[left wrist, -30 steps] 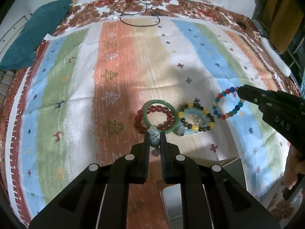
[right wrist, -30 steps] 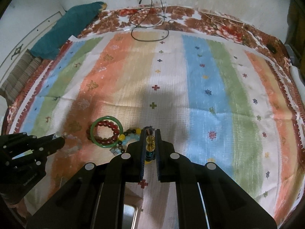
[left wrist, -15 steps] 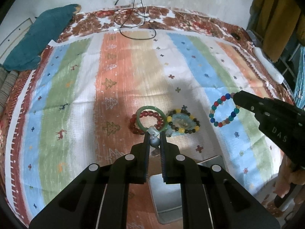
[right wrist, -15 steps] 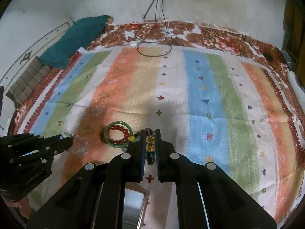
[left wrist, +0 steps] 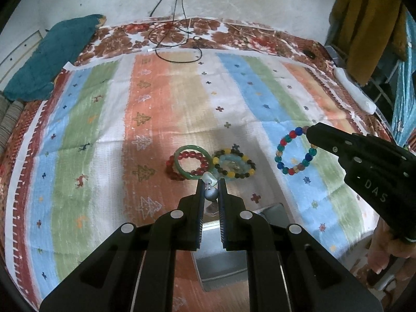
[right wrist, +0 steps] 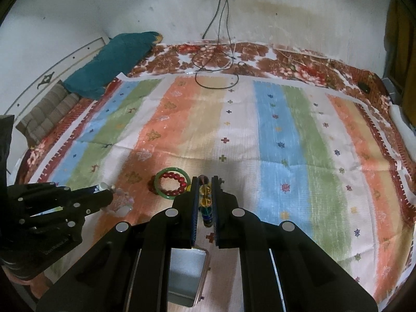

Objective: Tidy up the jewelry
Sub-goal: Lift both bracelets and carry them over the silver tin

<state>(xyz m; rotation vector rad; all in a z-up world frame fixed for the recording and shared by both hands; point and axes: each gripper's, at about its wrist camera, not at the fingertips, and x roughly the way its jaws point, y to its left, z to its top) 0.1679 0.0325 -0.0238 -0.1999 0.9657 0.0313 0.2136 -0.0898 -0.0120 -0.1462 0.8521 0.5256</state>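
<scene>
Pale bracelet: a string of clear and grey beads (left wrist: 210, 192) is pinched between the fingers of the left hand-held gripper (left wrist: 210, 182), hanging above the bed.
Multicoloured bracelet: a ring of red, blue, green and amber beads (left wrist: 295, 154) dangles from the tip of the right hand-held gripper (right wrist: 205, 182), whose fingers are pressed onto it; in the left wrist view it sits at about 3 o'clock from the left gripper.
Resting jewelry: a green bangle (left wrist: 192, 163) lies over a red bead bracelet (left wrist: 173, 169) on an orange stripe; just beside it at 3 o'clock lies a dark and yellow bead bracelet (left wrist: 235, 174) around a pale bluish piece (left wrist: 230, 163). All are at 12 o'clock from the left gripper tips.
Surface: a striped bedspread (left wrist: 166, 98) in orange, blue, green, white and tan with small crosses, trees and deer, laid on a bed with a brown floral sheet (right wrist: 171, 54) at the far edge.
Container: a grey metal tin (right wrist: 186, 275), open-topped, sits at 6 o'clock near the bed's edge, under both grippers; I cannot tell whether anything is in it.
Room: a stained white wall (right wrist: 156, 7); black cables (right wrist: 218, 59) run down it onto the bed; a teal cloth (right wrist: 114, 59) at 10 o'clock; a mustard garment (left wrist: 369, 26) hangs at 2 o'clock.
</scene>
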